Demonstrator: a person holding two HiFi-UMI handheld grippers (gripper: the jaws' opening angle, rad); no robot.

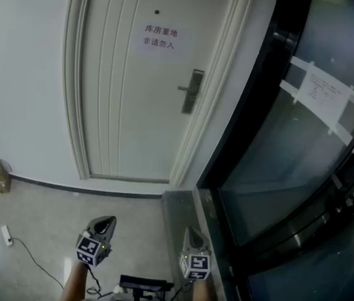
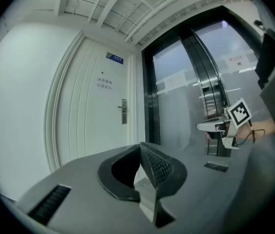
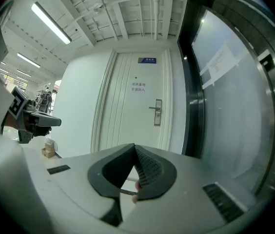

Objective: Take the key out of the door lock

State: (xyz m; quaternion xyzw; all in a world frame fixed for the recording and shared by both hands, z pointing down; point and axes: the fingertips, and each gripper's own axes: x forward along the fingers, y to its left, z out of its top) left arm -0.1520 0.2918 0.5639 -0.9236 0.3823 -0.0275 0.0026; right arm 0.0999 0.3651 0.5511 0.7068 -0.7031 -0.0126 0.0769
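A white door (image 1: 133,93) stands shut ahead, with a metal lock plate and lever handle (image 1: 193,91) on its right side. I cannot make out a key in the lock at this distance. The lock also shows small in the left gripper view as lock plate (image 2: 124,111) and in the right gripper view as lock plate (image 3: 158,112). My left gripper (image 1: 106,223) and right gripper (image 1: 191,234) are held low, well short of the door. Both are shut with nothing between the jaws: left gripper (image 2: 140,146), right gripper (image 3: 134,146).
A paper sign (image 1: 159,37) hangs on the door. A dark-framed glass wall (image 1: 302,168) with a taped notice (image 1: 324,96) runs along the right. A small cardboard box (image 1: 0,176) and a power strip with its cable (image 1: 5,235) lie on the floor at left.
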